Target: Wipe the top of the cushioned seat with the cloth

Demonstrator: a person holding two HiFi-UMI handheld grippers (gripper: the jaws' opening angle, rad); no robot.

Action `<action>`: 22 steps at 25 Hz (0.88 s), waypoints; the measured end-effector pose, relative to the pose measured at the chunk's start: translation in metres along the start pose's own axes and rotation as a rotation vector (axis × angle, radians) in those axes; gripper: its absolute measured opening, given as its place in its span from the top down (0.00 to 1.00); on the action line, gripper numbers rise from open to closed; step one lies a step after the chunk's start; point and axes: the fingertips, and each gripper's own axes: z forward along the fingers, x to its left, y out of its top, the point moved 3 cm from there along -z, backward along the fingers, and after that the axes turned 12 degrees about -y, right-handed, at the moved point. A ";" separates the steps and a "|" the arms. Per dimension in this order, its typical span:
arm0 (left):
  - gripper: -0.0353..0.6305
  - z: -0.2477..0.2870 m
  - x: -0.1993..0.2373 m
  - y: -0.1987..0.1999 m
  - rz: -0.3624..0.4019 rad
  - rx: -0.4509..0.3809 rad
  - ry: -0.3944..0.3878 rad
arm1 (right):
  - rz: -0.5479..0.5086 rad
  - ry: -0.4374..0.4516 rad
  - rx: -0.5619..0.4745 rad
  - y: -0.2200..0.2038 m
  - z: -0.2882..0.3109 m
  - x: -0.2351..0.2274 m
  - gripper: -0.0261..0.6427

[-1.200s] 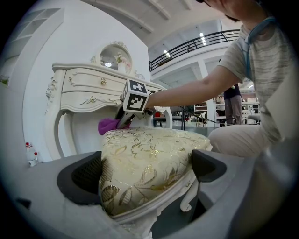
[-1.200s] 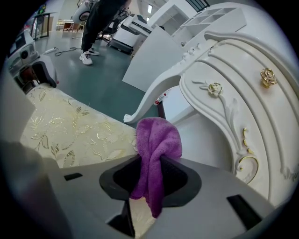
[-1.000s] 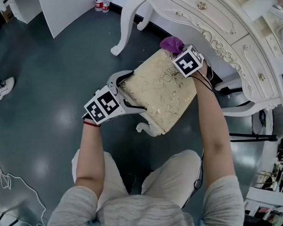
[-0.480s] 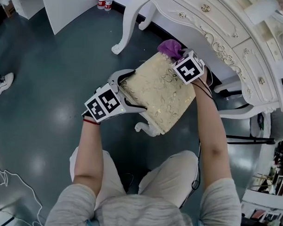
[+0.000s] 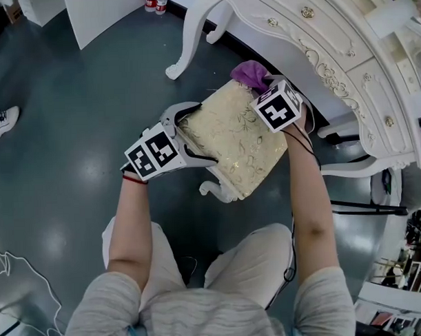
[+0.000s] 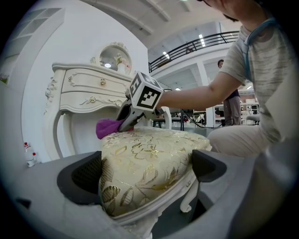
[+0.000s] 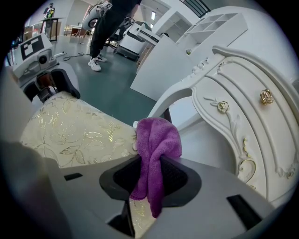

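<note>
The cushioned seat (image 5: 233, 139) is a small white-legged stool with a cream and gold floral top (image 6: 149, 163) (image 7: 70, 130). My left gripper (image 5: 183, 137) stands with its jaws spread around the seat's near left corner, the cushion filling the gap between the pads (image 6: 149, 170). My right gripper (image 5: 261, 83) is shut on a purple cloth (image 5: 250, 73) at the seat's far corner. The cloth (image 7: 156, 149) bunches up above the jaws and hangs down between them, resting at the cushion's edge (image 6: 110, 127).
A white ornate dressing table (image 5: 330, 49) stands close behind and to the right of the seat, its curved leg (image 5: 188, 34) at the back. A white panel (image 5: 95, 16) leans at the far left. The floor (image 5: 64, 134) is dark grey-green. The person's knees (image 5: 255, 252) are just in front.
My right gripper with the purple cloth has shifted slightly left along the seat's far edge. The left gripper has stayed on the near left corner.
</note>
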 end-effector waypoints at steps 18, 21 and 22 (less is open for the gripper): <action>0.06 0.000 0.000 0.000 0.002 -0.002 0.000 | -0.019 0.007 -0.042 0.012 -0.022 0.023 0.78; 0.06 0.000 0.000 -0.001 0.002 -0.002 0.000 | -0.038 0.003 -0.044 0.014 -0.026 0.029 0.78; 0.06 0.000 0.000 -0.001 0.003 -0.003 -0.001 | -0.040 0.002 -0.045 0.014 -0.027 0.030 0.78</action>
